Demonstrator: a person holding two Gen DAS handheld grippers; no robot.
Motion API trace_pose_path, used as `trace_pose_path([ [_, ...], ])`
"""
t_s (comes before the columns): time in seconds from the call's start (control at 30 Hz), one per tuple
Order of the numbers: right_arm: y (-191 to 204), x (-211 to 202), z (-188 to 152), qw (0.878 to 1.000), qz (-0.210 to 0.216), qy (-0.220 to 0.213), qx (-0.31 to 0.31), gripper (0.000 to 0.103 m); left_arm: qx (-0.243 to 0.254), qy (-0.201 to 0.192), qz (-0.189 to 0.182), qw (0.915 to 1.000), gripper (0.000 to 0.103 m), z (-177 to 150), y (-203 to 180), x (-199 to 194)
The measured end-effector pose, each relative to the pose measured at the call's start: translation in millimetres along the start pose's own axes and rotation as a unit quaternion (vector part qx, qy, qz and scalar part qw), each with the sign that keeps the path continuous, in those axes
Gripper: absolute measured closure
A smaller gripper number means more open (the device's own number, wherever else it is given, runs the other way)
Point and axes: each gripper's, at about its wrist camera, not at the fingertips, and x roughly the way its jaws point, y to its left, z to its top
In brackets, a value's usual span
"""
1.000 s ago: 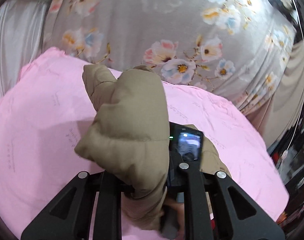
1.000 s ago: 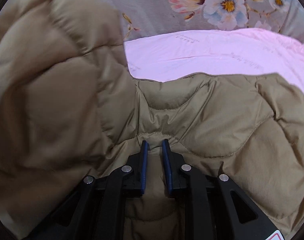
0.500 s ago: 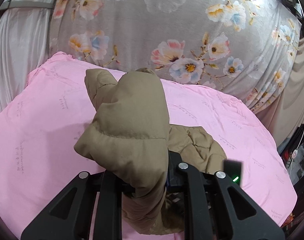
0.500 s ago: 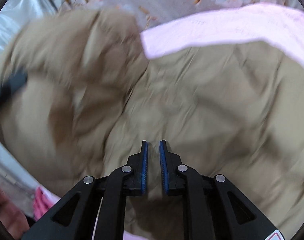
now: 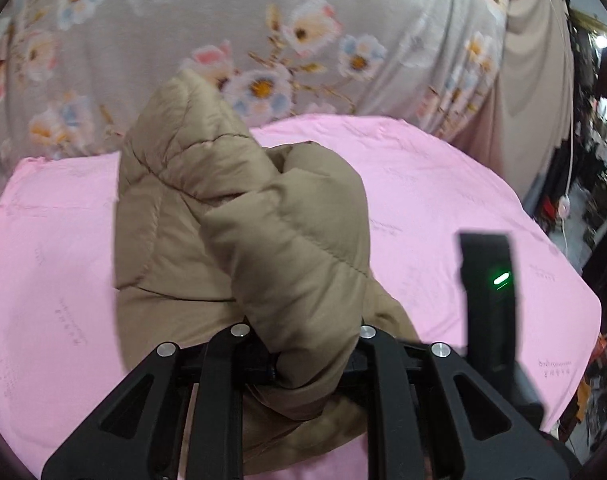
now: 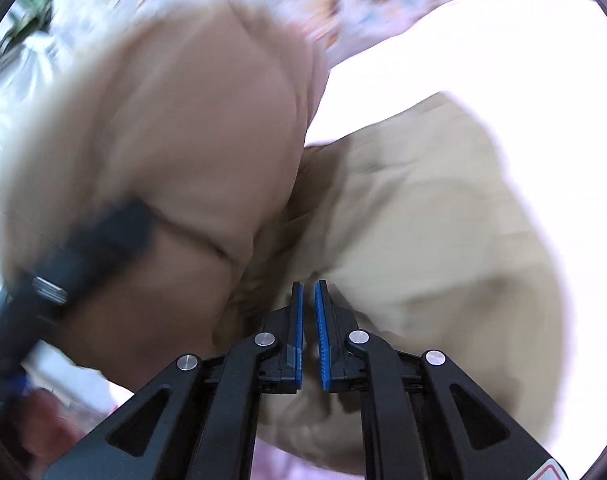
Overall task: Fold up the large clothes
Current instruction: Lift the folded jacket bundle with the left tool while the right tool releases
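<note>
Clearly the fold is only partway through. The tan quilted puffer jacket [image 5: 263,240] lies bunched on the pink sheet [image 5: 443,200] of the bed, with a flowered grey cloth [image 5: 183,40] hanging behind it. The left gripper [image 5: 303,364] has a thick padded part of the jacket pinched between its fingers and holds it raised, so that this part stands up in a lump above the rest of the garment, which trails down onto the sheet below. In the right wrist view the right gripper [image 6: 308,332] shows its blue pads [image 6: 297,336] nearly together with only a thin gap and no cloth visibly in it; its fingers have just been closing, and they sit just above the jacket body [image 6: 423,240]. That view is blurred, so finer contact cannot be told. No neat flat fold is yet visible: the lifted part looks still to be laid over the body, and the whole jacket then needs flattening and further folding.
</note>
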Motion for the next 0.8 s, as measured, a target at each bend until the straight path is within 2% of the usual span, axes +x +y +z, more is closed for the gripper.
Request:
trace_pose_path([
  [0.1, -28, -30, -1, 0.998, -0.056, -0.028, 0.010, 0.093, 0.015, 0.043, -0.020, 0.9988, 0.086, -10, -17, 41],
  [0.17, -43, -42, -4, 0.995, -0.086, -0.037, 0.016, 0.093, 0.030, 0.060, -0.018, 0.9976, 0.086, -20, -32, 62],
  [0.37, -90, -71, -7, 0.987, -0.149, -0.055, 0.036, 0.092, 0.072, 0.066, 0.009, 0.9952, 0.086, -40, -57, 84],
  [0.43, -95, -73, 6, 0.984, -0.163, -0.065, 0.034, 0.091, 0.075, 0.066, 0.009, 0.9950, 0.086, -41, -57, 82],
  [0.57, -72, -97, 42, 0.981, -0.163, -0.104, -0.005, 0.089, 0.075, 0.064, -0.001, 0.9952, 0.084, -35, -54, 69],
  [0.63, -55, -102, 65, 0.983, -0.142, -0.112, -0.021, 0.080, 0.070, 0.057, -0.008, 0.9959, 0.081, -30, -52, 55],
  [0.7, -36, -100, 88, 0.987, -0.111, -0.111, -0.029, 0.065, 0.056, 0.050, -0.028, 0.9968, 0.076, -23, -45, 39],
  [0.8, -10, -93, 125, 0.991, -0.078, -0.100, -0.034, 0.059, 0.013, 0.054, -0.078, 0.9954, 0.067, -10, -27, 16],
])
